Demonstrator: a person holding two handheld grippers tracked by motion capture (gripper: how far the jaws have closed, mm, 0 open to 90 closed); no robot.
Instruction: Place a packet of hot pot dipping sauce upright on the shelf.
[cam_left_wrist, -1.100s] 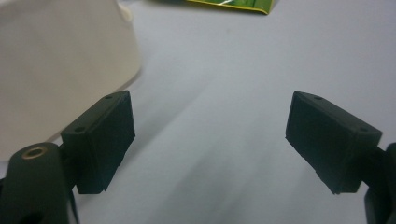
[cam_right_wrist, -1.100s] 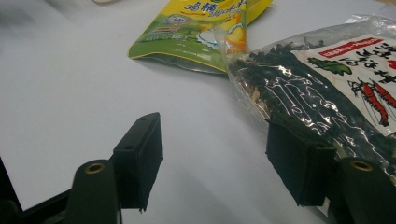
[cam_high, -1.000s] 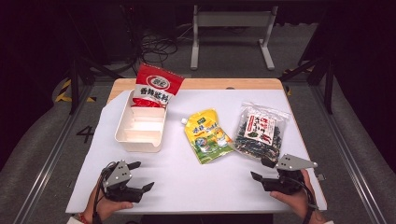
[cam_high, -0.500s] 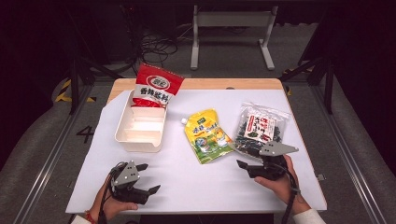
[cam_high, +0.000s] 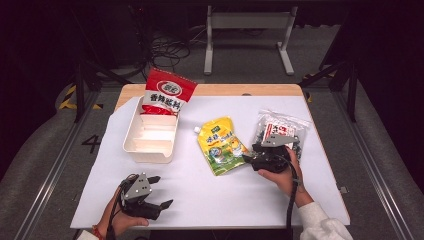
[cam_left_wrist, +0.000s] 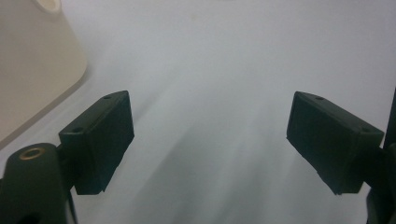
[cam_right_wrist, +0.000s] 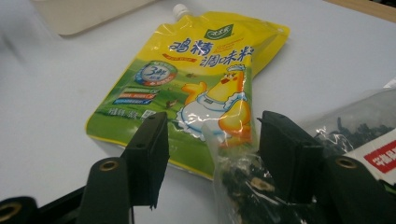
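The right hand-held gripper (cam_high: 250, 159) has just been closing its jaws; a corner of the clear bag (cam_right_wrist: 243, 186) sits between them, not yet pinched. That bag lies on the worktop (cam_high: 210, 195), just beside the yellow pouch (cam_right_wrist: 196, 88). The left hand-held gripper (cam_left_wrist: 210, 140) rests wide open, holding nothing, near the tray (cam_left_wrist: 32, 60).

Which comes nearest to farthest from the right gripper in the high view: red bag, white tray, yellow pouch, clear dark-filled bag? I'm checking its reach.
From the right gripper:
1. Clear dark-filled bag, directly under and behind it.
2. Yellow pouch, just to its left.
3. White tray, farther left.
4. Red bag, far left corner, leaning on the tray.
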